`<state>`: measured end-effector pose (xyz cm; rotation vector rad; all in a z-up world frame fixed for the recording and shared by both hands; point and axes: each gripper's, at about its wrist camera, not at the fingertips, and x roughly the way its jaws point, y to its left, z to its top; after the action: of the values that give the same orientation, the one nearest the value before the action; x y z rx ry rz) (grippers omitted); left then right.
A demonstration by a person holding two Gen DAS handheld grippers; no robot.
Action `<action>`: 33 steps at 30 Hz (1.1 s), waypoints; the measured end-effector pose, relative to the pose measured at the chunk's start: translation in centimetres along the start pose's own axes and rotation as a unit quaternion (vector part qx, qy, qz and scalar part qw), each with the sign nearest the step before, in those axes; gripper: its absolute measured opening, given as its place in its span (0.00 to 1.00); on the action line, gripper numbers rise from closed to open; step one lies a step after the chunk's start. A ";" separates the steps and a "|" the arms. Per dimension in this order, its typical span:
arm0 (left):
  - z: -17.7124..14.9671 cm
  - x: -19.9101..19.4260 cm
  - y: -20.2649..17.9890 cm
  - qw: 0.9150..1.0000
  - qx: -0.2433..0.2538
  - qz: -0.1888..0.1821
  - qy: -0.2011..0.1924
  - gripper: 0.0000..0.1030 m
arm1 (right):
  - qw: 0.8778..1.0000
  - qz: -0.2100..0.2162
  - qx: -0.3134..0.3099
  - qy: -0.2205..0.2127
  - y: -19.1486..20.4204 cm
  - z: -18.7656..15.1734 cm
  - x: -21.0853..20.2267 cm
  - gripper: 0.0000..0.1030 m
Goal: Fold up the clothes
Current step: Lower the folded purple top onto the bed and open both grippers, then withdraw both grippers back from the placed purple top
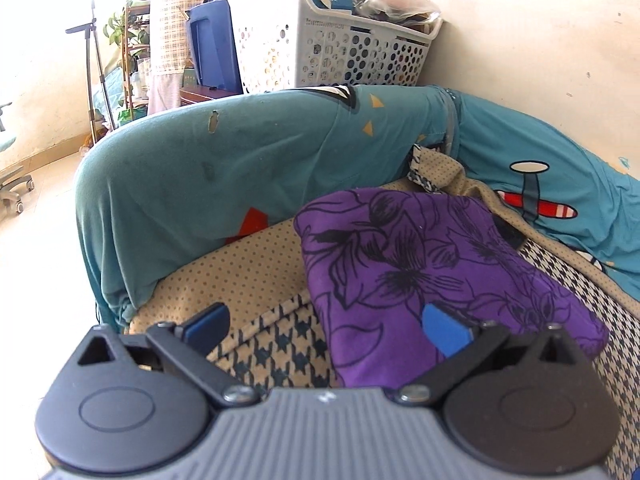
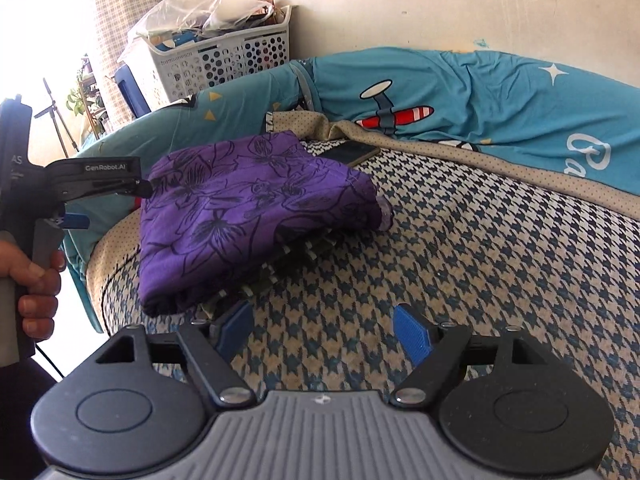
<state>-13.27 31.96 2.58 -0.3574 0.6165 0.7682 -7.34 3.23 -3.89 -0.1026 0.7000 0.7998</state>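
Folded purple floral garment (image 2: 248,208) on a houndstooth-patterned bed (image 2: 460,264), shown from both wrist cameras. The garment, taken here as the landmark, lies as a compact, roughly rectangular bundle whose long axis runs from the near edge of the bed toward the teal airplane-print cover (image 2: 480,100) at the wall. A dark phone (image 2: 352,153) rests on the bed just beyond the garment's far corner.

The left tool (image 1: 324,330) has its jaws spread wide with nothing gripped: in its own view one blue pad sits over the garment's near edge while the other stands over bare houndstooth cloth on the side away from the garment (whether that first pad touches the fabric cannot be told from this angle). The right wrist view shows the same tool level with the garment's far left corner, the person's hand (image 2: 36,280) wrapped on its handle.

The right tool (image 2: 324,334) is also open, moderately wide, with only bed surface between its pads. It stands off the garment's near corner, the bundle lying ahead and to the left of it.

Judged from this layout, the left tool is the nearer of the two to the garment, and any further fold or shift would be taken from the garment's left long edge. A white perforated laundry basket (image 1: 340,52) stands behind the teal-covered rail, well beyond the garment's far end.
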 end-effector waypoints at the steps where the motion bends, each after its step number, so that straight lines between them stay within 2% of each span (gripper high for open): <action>1: -0.4 -0.2 -0.2 1.000 0.001 -0.002 0.001 1.00 | 1.000 0.000 -0.002 0.008 -0.3 -0.2 -0.1 0.77; 4: -1.6 -0.7 -0.9 1.000 0.005 -0.001 0.007 1.00 | 1.000 -0.004 -0.011 0.025 -1.1 -1.0 -0.3 0.79; 8: -3.4 -1.1 -1.8 1.000 0.007 -0.002 0.022 1.00 | 1.000 -0.014 -0.012 0.023 -2.0 -1.8 -0.4 0.81; 15: -6.6 -2.1 -3.9 0.999 0.045 -0.002 0.030 1.00 | 1.000 -0.024 -0.002 0.017 -3.4 -1.8 -0.7 0.82; 20: -8.6 -2.7 -5.2 0.997 0.060 -0.008 0.049 1.00 | 1.000 -0.017 0.013 0.019 -4.1 -1.6 -0.9 0.82; 29: -10.7 -3.7 -6.6 0.995 0.071 -0.016 0.067 1.00 | 0.999 -0.027 0.004 0.029 -4.3 -1.8 -0.9 0.85; 33: -11.3 -4.1 -6.9 0.995 0.067 -0.019 0.077 1.00 | 0.999 -0.034 -0.018 0.034 -4.1 -2.0 -0.8 0.85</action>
<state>-14.79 19.37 -2.95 -0.3058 0.8006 0.6616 -6.01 -0.81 -5.59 -0.1859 0.7435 0.7466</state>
